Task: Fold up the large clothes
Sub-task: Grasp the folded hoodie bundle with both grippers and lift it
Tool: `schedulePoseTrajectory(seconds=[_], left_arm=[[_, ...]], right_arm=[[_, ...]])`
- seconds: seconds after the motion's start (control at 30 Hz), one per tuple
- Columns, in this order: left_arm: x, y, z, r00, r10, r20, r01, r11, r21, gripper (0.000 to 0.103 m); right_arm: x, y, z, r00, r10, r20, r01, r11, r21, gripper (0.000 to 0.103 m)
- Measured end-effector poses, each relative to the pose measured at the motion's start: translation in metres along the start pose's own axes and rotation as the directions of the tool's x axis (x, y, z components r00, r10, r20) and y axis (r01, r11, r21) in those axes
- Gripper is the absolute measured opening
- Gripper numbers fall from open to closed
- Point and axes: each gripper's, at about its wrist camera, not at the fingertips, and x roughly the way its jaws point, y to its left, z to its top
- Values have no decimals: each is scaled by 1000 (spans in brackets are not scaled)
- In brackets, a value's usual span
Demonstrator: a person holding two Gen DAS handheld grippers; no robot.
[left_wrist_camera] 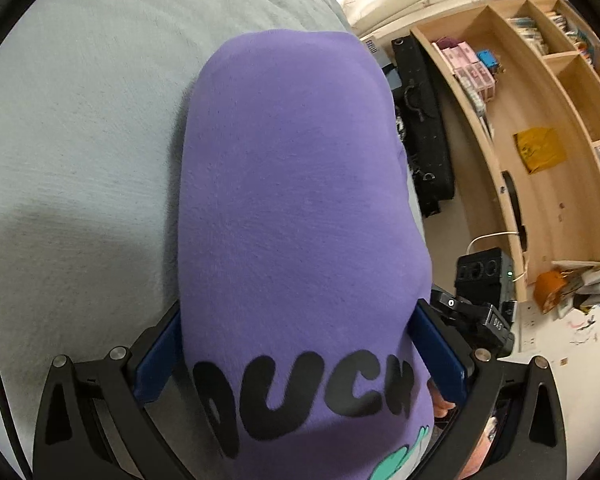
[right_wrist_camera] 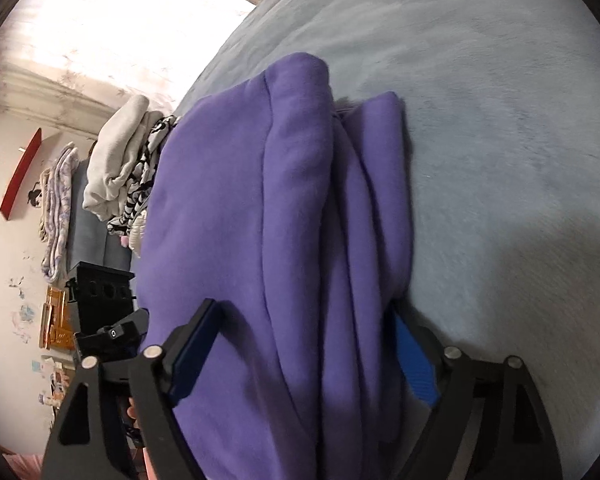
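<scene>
One purple sweatshirt [left_wrist_camera: 292,184] on the grey blanket [left_wrist_camera: 80,140]. Two grippers: left gripper [left_wrist_camera: 296,316] pinching its bundled cloth, right gripper [right_wrist_camera: 304,320] spread wide around the folds.

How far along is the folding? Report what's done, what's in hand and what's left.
Done: the purple sweatshirt lies on the grey blanket, folded into a narrow, layered bundle. In hand: both grippers straddle its near end. The right gripper looks open; whether the left gripper is gripping I cannot tell. Left: probably letting go and neatening. Other clothes are heaped beyond the blanket.
</scene>
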Motion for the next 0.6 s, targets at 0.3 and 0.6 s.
schedulePoseTrajectory(seconds=[0.3,0.6], left_arm=[[4,2,-3,1000,9,19,-9,1000,0,103],[-2,-41,-2,985,168,45,-171,983,70,103]], right_arm=[[10,4,4,1000,-15,14,15,999,-30,85],[0,20,-11,996,-17,92,25,996,-91,43]])
